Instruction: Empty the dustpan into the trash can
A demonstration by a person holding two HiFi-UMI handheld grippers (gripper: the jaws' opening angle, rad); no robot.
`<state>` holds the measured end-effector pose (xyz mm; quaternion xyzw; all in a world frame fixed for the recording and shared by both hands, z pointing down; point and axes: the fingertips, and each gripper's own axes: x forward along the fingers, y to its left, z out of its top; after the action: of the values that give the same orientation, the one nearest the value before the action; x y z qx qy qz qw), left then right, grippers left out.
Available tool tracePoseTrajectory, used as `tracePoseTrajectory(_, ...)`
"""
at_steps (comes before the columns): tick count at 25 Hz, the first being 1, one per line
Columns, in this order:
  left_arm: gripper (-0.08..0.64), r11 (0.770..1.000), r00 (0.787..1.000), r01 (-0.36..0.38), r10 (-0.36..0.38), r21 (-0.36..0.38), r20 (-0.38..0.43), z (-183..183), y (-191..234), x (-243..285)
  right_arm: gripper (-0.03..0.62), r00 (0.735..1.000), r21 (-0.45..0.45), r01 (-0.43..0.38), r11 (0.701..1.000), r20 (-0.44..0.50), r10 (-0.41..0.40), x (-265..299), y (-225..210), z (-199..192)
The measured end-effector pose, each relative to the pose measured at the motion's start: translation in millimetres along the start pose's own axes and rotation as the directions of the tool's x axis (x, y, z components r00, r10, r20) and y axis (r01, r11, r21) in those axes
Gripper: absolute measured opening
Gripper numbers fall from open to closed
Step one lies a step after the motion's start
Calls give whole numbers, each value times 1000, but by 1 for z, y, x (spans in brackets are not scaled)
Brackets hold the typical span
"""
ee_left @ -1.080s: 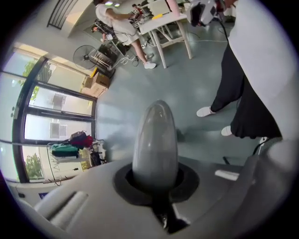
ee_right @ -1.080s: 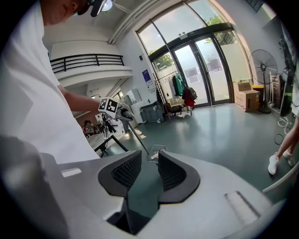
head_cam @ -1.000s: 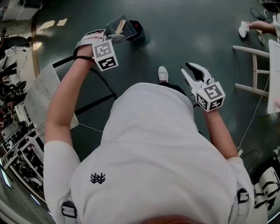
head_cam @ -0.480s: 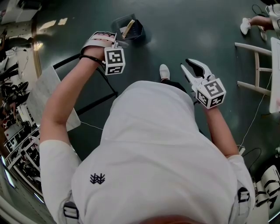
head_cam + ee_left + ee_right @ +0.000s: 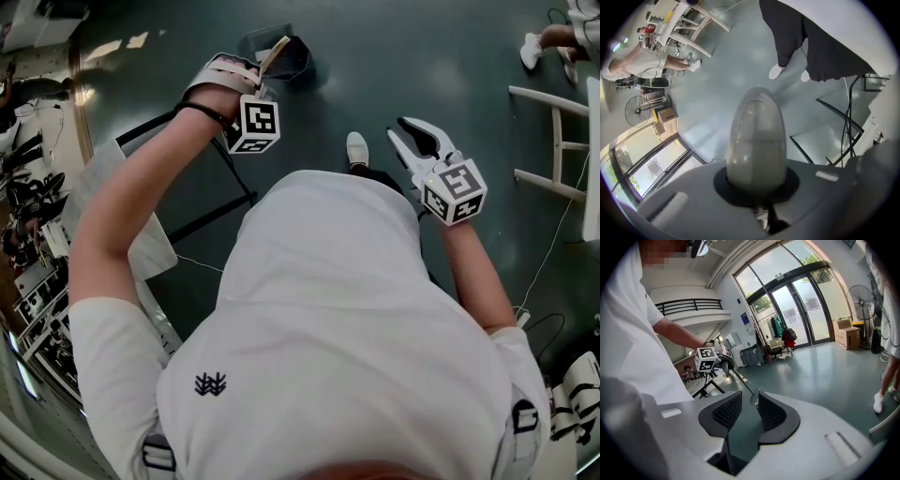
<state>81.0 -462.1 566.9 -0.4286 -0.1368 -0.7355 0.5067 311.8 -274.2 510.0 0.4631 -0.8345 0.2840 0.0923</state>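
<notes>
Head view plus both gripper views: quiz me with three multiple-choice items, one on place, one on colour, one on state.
1. Where is the dustpan? A by the left gripper; B between the right gripper's jaws; C behind the person's back.
2. Shirt colour? A black; B white; C red.
3. Right gripper's jaws? A shut on a handle; B apart, empty; C shut, empty.
Answers: 1 A: the left gripper grips its handle. 2 B: the shirt reads white in the head view. 3 B: only floor shows between them.
</notes>
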Motion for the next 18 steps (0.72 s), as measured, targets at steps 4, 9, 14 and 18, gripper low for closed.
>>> tracePoseTrajectory(4, 55, 999, 999, 8, -6, 45, -46, 0, 1, -5, 98, 1000, 3, 6, 1000, 9, -6, 2, 1, 2)
tracePoseTrajectory(9, 55, 990, 997, 16, -6, 138, -71, 15, -3, -8, 98, 1000, 11, 4, 1000, 15, -4, 4, 4, -1)
tracePoseTrajectory(14, 55, 986, 995, 59, -46, 157, -86, 26, -5, -8, 98, 1000, 24, 9, 1000, 25, -10, 3, 1, -3)
tracePoseTrajectory(18, 55, 979, 994, 65, -46, 194, -101, 30, 1, -6, 98, 999, 39, 19, 999, 32, -20, 1, -3, -8)
